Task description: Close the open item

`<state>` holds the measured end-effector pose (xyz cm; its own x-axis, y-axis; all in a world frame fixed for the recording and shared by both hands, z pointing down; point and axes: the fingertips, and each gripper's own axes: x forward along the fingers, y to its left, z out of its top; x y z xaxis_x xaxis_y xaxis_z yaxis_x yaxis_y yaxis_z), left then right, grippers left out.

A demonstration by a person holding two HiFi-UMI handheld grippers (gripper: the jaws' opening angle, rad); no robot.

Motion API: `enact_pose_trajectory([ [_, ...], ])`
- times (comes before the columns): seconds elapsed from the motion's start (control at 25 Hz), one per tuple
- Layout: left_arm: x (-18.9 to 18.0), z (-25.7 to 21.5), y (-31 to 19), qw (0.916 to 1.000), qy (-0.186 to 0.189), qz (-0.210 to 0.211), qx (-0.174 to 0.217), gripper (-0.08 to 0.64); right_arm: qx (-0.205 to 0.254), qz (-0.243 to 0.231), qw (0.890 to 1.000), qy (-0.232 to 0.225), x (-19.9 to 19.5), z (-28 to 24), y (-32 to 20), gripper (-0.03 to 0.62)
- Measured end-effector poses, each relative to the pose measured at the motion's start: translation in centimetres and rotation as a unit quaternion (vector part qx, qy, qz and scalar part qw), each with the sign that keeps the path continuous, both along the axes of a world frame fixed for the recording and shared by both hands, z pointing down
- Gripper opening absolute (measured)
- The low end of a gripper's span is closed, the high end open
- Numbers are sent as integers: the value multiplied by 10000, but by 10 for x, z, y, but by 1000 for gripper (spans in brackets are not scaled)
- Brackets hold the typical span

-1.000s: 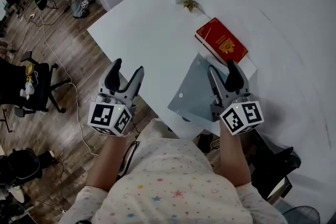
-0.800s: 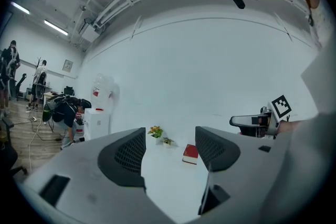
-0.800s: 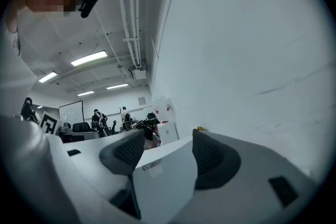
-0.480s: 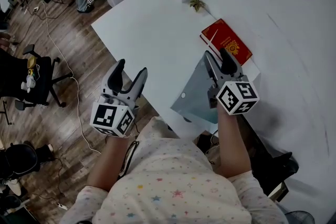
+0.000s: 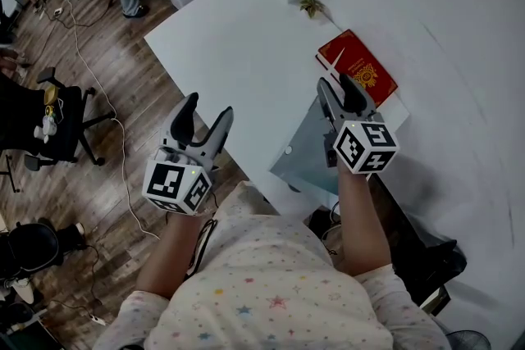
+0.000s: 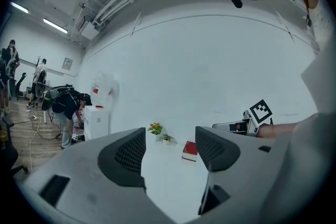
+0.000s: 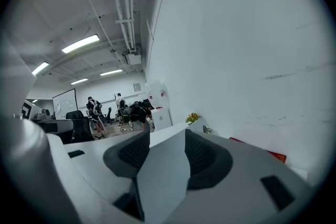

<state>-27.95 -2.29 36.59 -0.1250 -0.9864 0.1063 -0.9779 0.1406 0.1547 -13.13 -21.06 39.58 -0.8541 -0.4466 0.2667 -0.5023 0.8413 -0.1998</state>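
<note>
Right now the right gripper's (image 5: 335, 83) fingers (image 7: 207, 160) pinch the top edge of the thin grey raised lid (image 5: 308, 145) on the white bench (image 5: 238, 45). Just past them lies a flat red book (image 5: 358, 68). The left gripper's (image 5: 208, 106) fingers (image 6: 126, 157) gape wide, holding nothing.

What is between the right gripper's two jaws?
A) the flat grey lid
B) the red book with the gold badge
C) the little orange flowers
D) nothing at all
A: in the right gripper view the flat grey lid fills the gap between the jaws of the right gripper, while the red book lies apart on the white table.
</note>
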Motion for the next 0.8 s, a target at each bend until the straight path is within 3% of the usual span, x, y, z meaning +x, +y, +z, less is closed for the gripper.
enact_pose_trajectory([
  [0.56,23,5,-31,9983,38,582,-19,293,-246,199,9995,14,30,6,-7,193],
  [0.8,32,5,-46,9961,57,875,-11,293,-400,173,9990,-100,41,6,-5,156],
])
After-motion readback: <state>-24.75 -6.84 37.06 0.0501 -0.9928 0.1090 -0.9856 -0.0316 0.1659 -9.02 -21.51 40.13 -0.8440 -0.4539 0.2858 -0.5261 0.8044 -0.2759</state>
